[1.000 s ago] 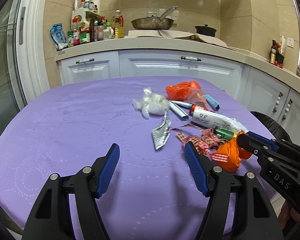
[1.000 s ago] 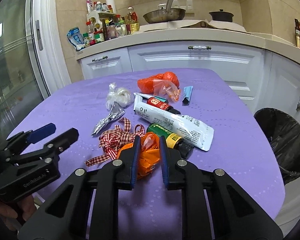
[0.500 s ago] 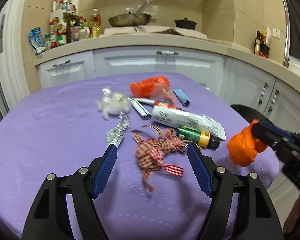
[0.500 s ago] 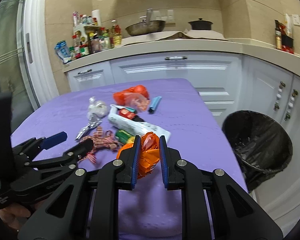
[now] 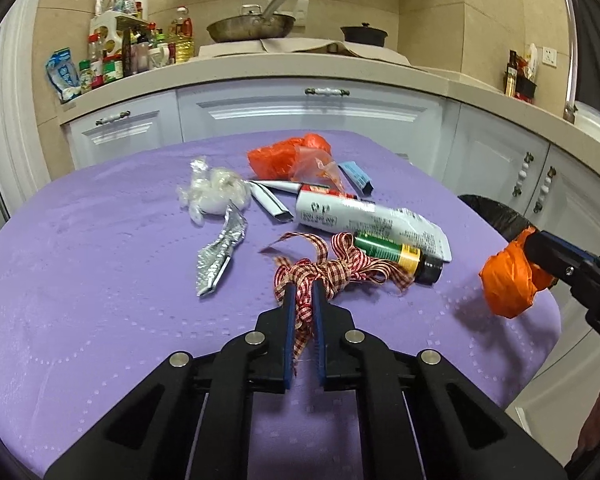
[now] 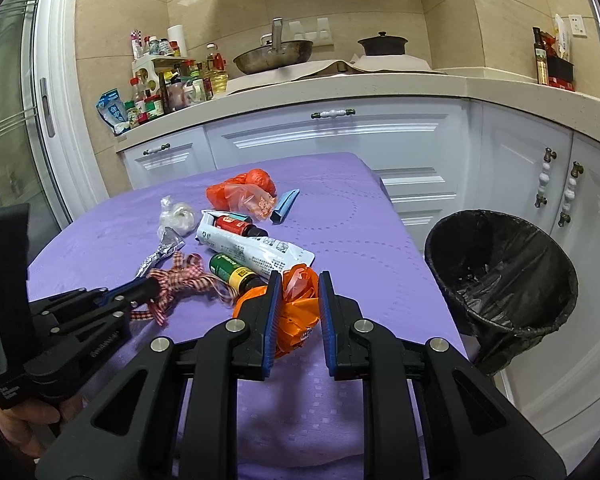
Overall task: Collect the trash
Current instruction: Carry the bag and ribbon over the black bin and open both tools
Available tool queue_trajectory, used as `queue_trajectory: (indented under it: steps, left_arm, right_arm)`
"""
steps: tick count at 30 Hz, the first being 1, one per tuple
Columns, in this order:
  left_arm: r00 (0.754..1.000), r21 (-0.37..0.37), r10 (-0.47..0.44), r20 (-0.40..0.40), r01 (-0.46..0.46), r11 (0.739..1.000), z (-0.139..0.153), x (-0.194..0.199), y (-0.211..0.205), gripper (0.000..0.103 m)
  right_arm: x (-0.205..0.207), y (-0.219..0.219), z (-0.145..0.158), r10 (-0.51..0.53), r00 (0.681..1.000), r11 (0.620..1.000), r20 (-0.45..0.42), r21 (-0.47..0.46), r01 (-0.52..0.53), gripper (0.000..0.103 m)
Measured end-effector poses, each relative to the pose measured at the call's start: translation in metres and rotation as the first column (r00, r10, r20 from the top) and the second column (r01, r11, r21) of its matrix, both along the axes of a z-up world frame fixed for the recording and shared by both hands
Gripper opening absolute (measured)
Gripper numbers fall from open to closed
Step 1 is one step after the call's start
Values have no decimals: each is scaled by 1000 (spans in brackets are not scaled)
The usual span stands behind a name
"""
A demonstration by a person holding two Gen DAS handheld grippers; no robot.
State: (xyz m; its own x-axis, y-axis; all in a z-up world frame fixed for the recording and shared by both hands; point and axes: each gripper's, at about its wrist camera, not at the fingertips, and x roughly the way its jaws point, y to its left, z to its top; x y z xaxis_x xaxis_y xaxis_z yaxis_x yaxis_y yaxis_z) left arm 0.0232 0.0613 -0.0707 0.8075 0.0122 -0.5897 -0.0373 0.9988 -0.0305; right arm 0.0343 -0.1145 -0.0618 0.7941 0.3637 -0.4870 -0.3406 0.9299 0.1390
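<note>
My left gripper is shut on the red checked ribbon, which lies on the purple table. My right gripper is shut on a crumpled orange bag and holds it above the table's right part, left of the black-lined trash bin. The orange bag also shows in the left wrist view. Still on the table are a white tube, a green bottle, a foil strip, a clear plastic wad and a red-orange bag.
A blue packet and a small silver packet lie among the trash. White cabinets and a counter with bottles and a pan stand behind the table. The bin stands on the floor off the table's right edge.
My left gripper moved forward and shut on the checked ribbon. My right gripper lifted the orange bag and carried it right, toward the bin.
</note>
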Motion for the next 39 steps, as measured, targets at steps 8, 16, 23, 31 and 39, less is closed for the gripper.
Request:
queue_trajectory:
  steps: [8,16,23,31,39]
  left_arm:
    - [997,3,30,74,-30,1000,24,-14,4,8]
    - [991,-13,1,137,0,1000,48,-9,-8,8]
    - [981,-13,-77,177,81,997,61,8,-40,8]
    - [969,-46,-180,169,190,981,66,44,-94,8]
    - [950,-2,-261,168,265,964,58,81,-161,8]
  right_arm:
    - [-2,-2,4,-8,1000,1000,16,-10,8,18]
    - [-2,-16,17,-46,997,998,62,-32,48,18]
    - [7,-52,31,-139,983,988,117,-44,145,18]
    - [27,-104,39,-254,954,963,159,-48,265,18]
    - [59,-157,33,-342,925,935,165,-35,352,18]
